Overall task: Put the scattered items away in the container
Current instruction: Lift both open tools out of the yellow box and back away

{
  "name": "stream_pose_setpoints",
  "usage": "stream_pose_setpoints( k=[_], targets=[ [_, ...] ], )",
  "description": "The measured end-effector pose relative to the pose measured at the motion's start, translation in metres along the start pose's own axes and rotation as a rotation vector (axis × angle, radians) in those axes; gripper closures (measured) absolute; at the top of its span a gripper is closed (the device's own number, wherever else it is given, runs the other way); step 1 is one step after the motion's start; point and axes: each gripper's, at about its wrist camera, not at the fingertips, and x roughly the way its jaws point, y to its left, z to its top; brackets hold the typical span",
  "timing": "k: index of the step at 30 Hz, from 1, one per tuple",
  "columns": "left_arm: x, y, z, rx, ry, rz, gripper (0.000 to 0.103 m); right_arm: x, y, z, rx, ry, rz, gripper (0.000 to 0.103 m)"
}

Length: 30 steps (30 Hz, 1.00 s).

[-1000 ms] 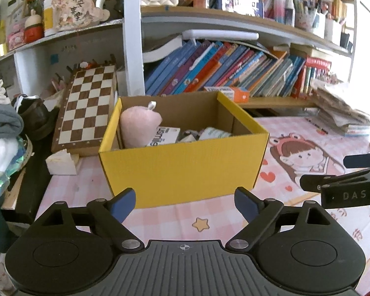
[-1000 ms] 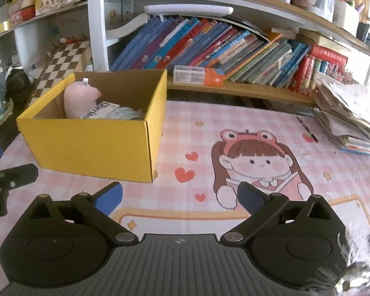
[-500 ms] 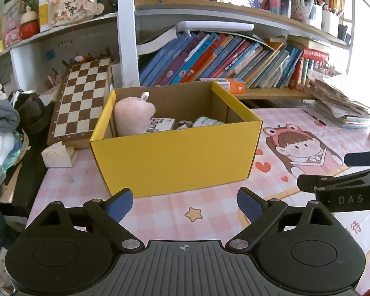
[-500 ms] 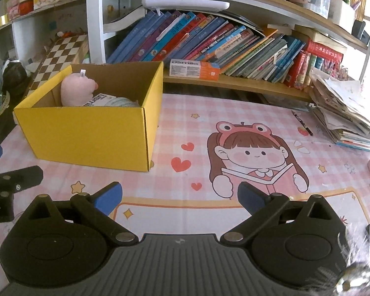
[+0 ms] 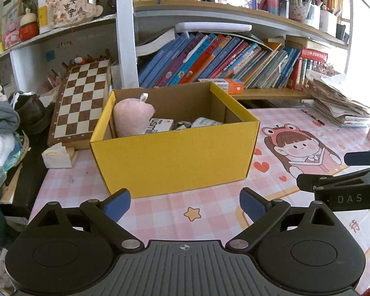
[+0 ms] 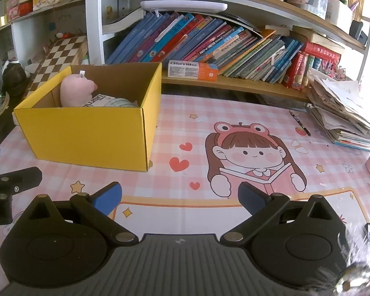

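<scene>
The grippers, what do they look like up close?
Both match: the left gripper and right gripper are black plastic with ribbed grey middles, round side discs, silver screws and blue-padded fingers. White letters "DAS" mark the right one's side.

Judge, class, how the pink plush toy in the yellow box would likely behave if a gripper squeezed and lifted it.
The pink plush toy looks soft and rounded, so it would probably squash under the pads rather than resist. It likely weighs little for its bulk. Its fuzzy fabric should grip well, not slip.
</scene>
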Motion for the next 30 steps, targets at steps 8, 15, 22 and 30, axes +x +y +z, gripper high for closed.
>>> stream_pose_setpoints(
  k=[8, 15, 22, 30],
  targets=[
    [0.0019, -0.0007, -0.0001, 0.003, 0.009, 0.000, 0.005, -0.0010, 0.0077, 0.0004, -0.001, 0.000, -0.013, 0.000],
    [0.0033, -0.0010, 0.0008, 0.002, 0.008, 0.001, 0.002, 0.0013, 0.0074, 0.0010, -0.006, 0.009, -0.012, 0.000],
    [0.0036, -0.0036, 0.0006, 0.004, 0.012, 0.006, 0.001, 0.0027, 0.0074, 0.0010, -0.008, 0.015, -0.010, 0.000],
    [0.0039, -0.0029, 0.0007, 0.000, 0.010, -0.010, 0.001, 0.0035, 0.0072, 0.0011, -0.014, 0.018, -0.007, 0.000]
  ],
)
